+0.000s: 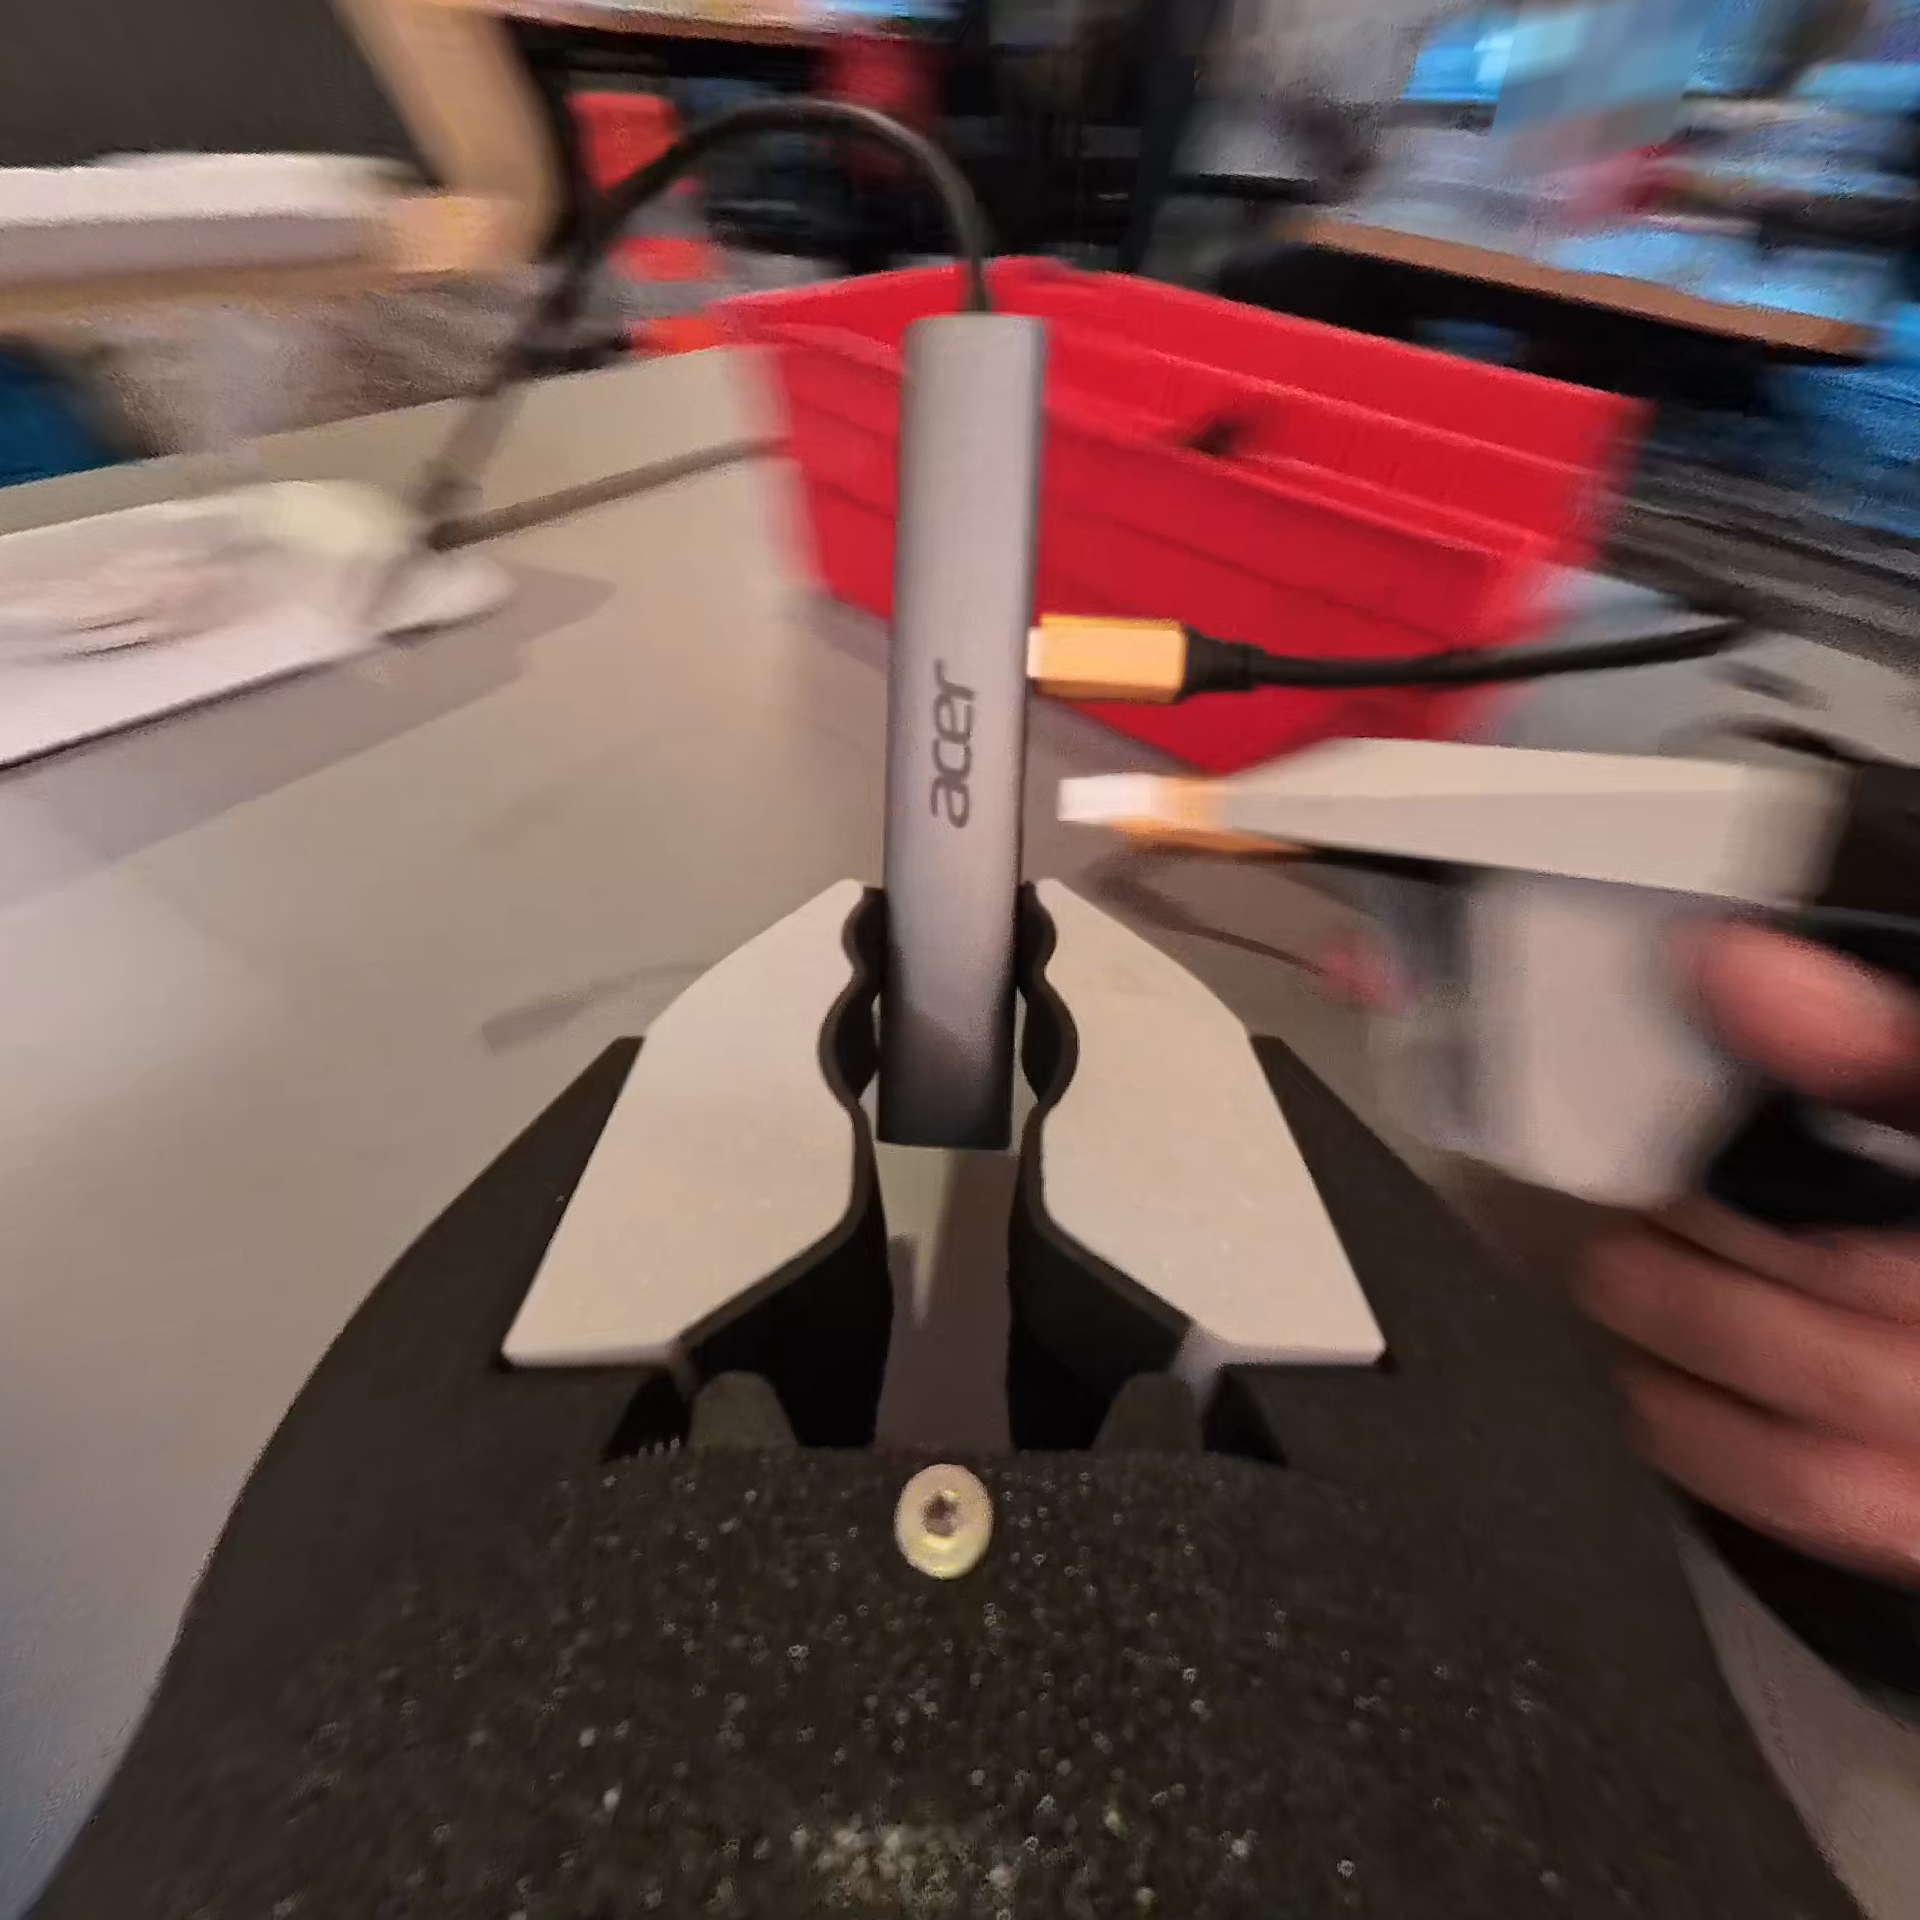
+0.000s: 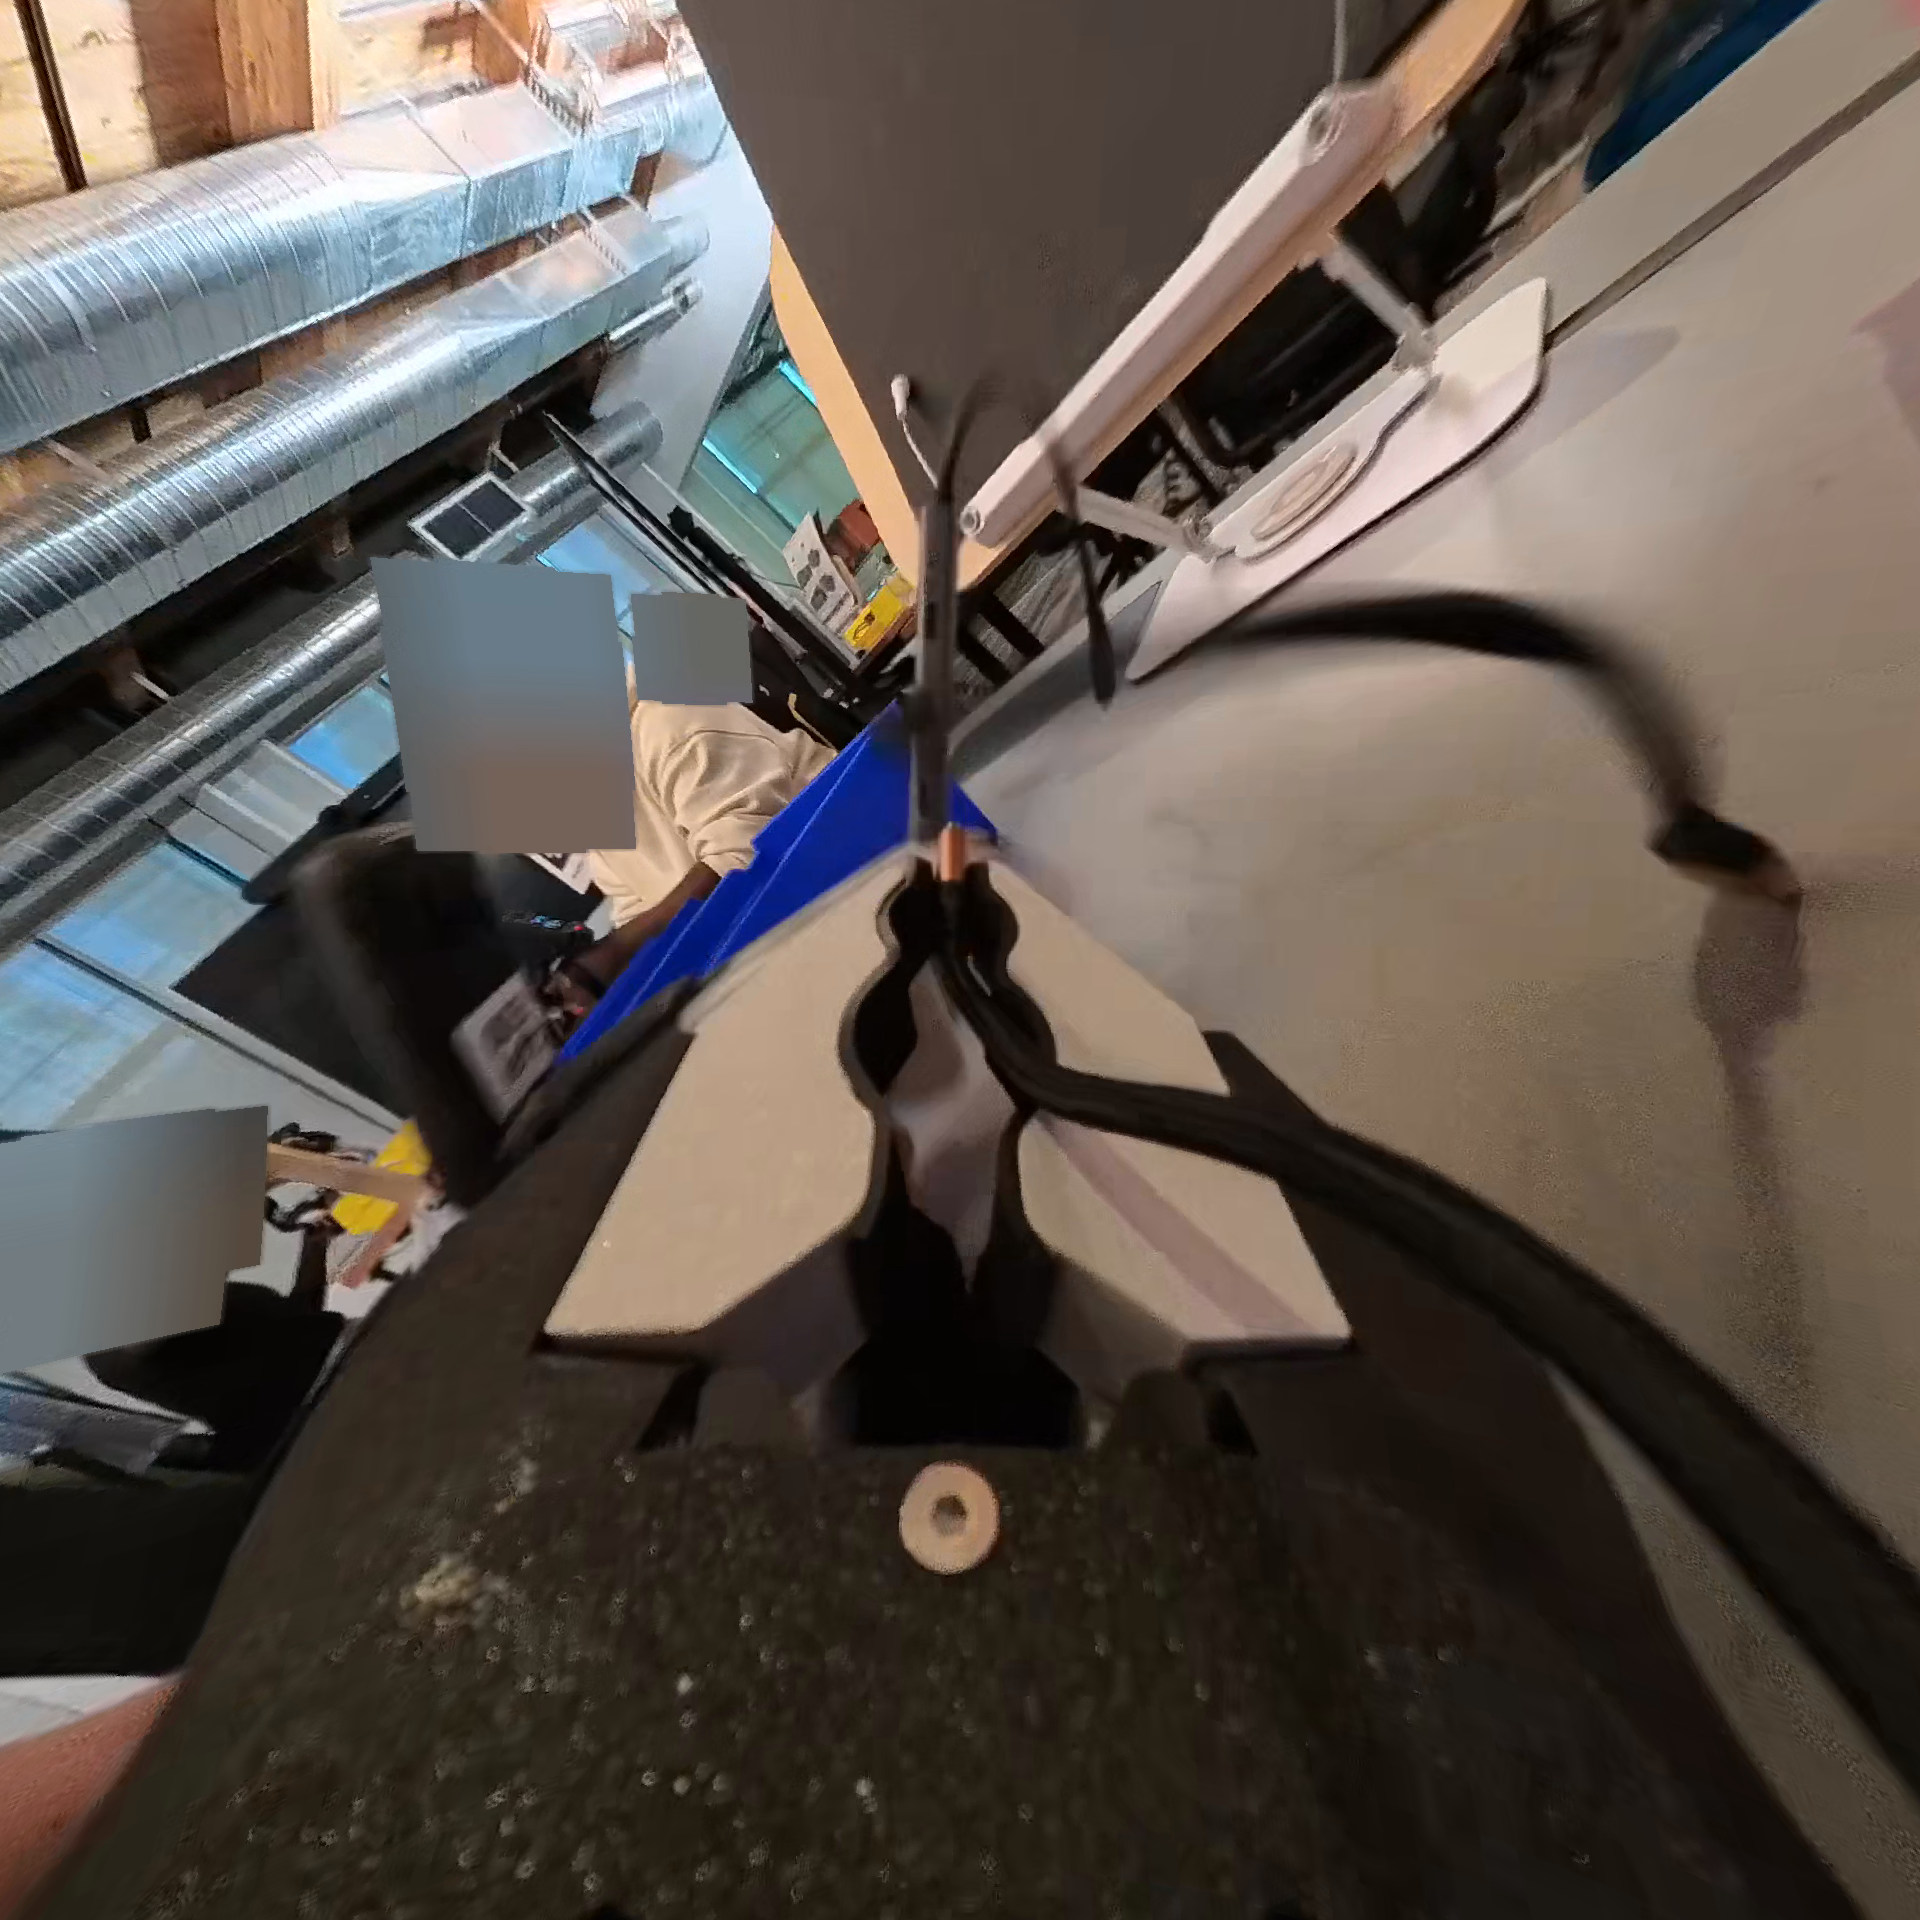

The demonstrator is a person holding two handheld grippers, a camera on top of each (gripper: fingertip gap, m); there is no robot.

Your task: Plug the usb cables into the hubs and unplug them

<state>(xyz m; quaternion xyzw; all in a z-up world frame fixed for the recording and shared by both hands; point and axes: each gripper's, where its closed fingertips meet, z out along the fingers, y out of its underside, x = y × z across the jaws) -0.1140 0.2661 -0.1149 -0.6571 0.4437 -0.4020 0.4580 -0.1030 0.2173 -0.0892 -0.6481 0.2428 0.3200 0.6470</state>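
My left gripper [image 1: 948, 894] is shut on the near end of a grey USB hub stick [image 1: 961, 623], which points away from me above the grey table [image 1: 364, 935]. A black cable [image 1: 831, 135] leaves its far end. A gold plug [image 1: 1107, 660] on a black cable sits against the hub's right side. My right gripper [image 1: 1081, 805] comes in from the right, with its tip close to the hub just below that plug. In the right wrist view my right gripper [image 2: 951, 862] is shut on a copper-coloured plug [image 2: 951, 850], and its black cable [image 2: 1299, 1143] runs back through the jaws.
A red bin [image 1: 1299, 499] stands on the table behind the hub. A white monitor stand base [image 1: 208, 592] is at the left and also shows in the right wrist view [image 2: 1403, 436]. A blue bin [image 2: 810, 873] and a seated person are beyond. A hand [image 1: 1766, 1299] holds the right gripper.
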